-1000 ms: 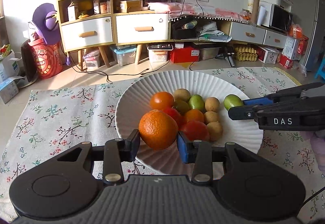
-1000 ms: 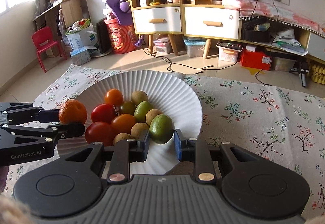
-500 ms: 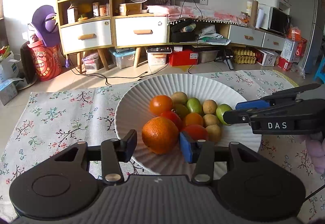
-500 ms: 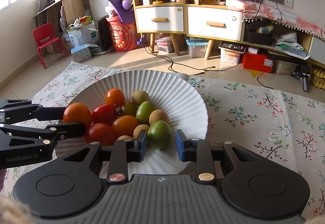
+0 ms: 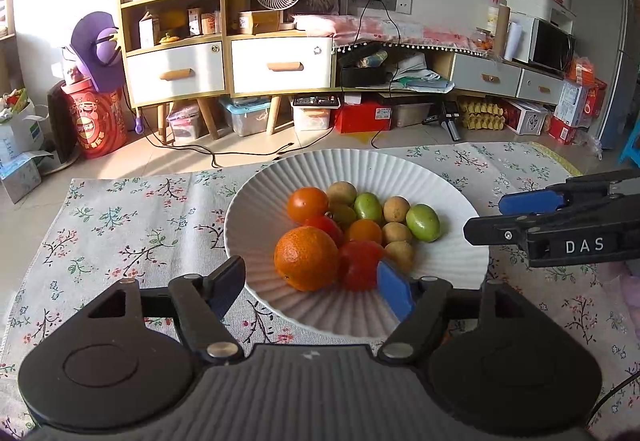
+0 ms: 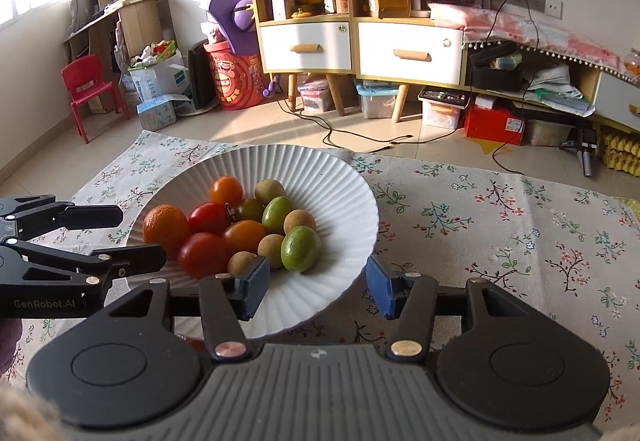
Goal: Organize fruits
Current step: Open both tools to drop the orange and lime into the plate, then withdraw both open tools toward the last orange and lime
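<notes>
A white ribbed plate (image 5: 280, 177) on the floral cloth holds several small fruits: tomatoes, longans, green ones. A big orange (image 5: 306, 259) rests at the plate's near left side, between the fingers of my left gripper (image 5: 312, 283). Those jaws are opening and neither pad touches the orange. In the right wrist view a green lime (image 6: 300, 249) lies in the plate (image 6: 344, 177) just beyond my right gripper (image 6: 316, 285). Its jaws are opening too, with nothing pressed between them. Each view shows the other gripper from the side: the right gripper (image 5: 496, 217), the left gripper (image 6: 138, 237).
The floral cloth (image 6: 500, 225) spreads wide to the plate's right and left. Beyond it lie a tiled floor with cables (image 5: 240, 157), a low cabinet with drawers (image 5: 280, 65), storage boxes and a red child's chair (image 6: 90, 93).
Both grippers went from shut to open. The orange and the green lime, held a second ago, now rest in the plate. The right gripper drew back slightly from the lime.
</notes>
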The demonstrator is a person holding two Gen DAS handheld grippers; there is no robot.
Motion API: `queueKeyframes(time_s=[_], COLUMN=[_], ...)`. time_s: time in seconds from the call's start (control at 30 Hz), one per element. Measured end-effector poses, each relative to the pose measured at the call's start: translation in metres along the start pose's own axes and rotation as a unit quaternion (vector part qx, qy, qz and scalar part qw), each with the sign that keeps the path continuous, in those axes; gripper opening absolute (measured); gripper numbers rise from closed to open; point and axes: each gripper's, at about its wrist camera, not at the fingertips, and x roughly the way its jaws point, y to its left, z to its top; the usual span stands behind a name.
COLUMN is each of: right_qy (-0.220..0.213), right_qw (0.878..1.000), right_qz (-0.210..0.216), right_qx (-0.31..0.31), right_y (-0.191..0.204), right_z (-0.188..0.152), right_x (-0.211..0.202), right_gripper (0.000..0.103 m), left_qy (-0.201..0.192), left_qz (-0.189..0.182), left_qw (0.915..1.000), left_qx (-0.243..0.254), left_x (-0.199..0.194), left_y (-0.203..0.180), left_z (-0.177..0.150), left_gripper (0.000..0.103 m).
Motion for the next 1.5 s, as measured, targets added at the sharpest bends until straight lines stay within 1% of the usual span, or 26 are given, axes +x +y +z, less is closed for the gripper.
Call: queueKeyframes(time_s=[0.17,0.27,0.37,0.43,0.53,0.63,0.7,0.8,0.9,1.03,1.17,1.33,1.43,1.5], right_qy=[-0.003,-0.005,-0.004,-0.003,0.004,0.009,0.014,0.018,0.021,0.023,0.034,0.046,0.048,0.055], right_qw=[1.0,1.0,1.0,1.0,1.0,1.0,1.0,1.0,0.999,0.999,0.998,0.997,0.997,0.996], right_qz=[0.002,0.002,0.003,0.004,0.003,-0.006,-0.016,-0.017,-0.02,-0.034,-0.043,-0.053,-0.062,-0.067], right_qx=[0.001,-0.001,-0.003,-0.004,-0.006,-0.005,-0.001,0.012,0.018,0.017,0.016,0.008,-0.002,-0.005], right_y=[0.0,0.002,0.004,0.006,0.008,0.01,0.011,0.01,0.009,0.009,0.013,0.017,0.018,0.017], right_z=[-0.003,-0.005,-0.009,-0.013,-0.019,-0.023,-0.026,-0.032,-0.038,-0.045,-0.052,-0.057,-0.061,-0.063], right_x=[-0.012,-0.018,-0.024,-0.027,-0.033,-0.037,-0.039,-0.045,-0.048,-0.051,-0.053,-0.053,-0.051,-0.047], right_gripper=[0.059,0.065,0.067,0.072,0.074,0.078,0.08,0.085,0.088,0.097,0.099,0.102,0.102,0.102], left_qy=[0.003,0.005,0.007,0.01,0.015,0.021,0.022,0.024,0.029,0.038,0.046,0.065,0.072,0.066], left_qz=[0.003,0.0,0.0,0.001,0.0,0.003,0.005,0.008,0.008,0.014,0.019,0.022,0.023,0.023], left_qw=[1.0,1.0,0.9999,0.9999,0.9999,0.9998,0.9997,0.9996,0.9995,0.9991,0.9987,0.9976,0.9971,0.9975], left_qx=[0.0,-0.008,-0.012,-0.013,-0.007,-0.002,-0.005,-0.008,-0.01,-0.009,-0.005,0.014,0.009,-0.004], left_x=[-0.012,-0.018,-0.023,-0.027,-0.031,-0.036,-0.039,-0.043,-0.046,-0.047,-0.049,-0.046,-0.038,-0.034], left_y=[-0.004,-0.005,-0.006,-0.007,-0.009,-0.012,-0.014,-0.016,-0.019,-0.025,-0.034,-0.047,-0.051,-0.052], left_z=[-0.002,-0.005,-0.009,-0.013,-0.019,-0.024,-0.026,-0.029,-0.033,-0.041,-0.05,-0.06,-0.069,-0.074], left_gripper=[0.075,0.08,0.081,0.083,0.083,0.084,0.087,0.092,0.094,0.095,0.095,0.095,0.095,0.095])
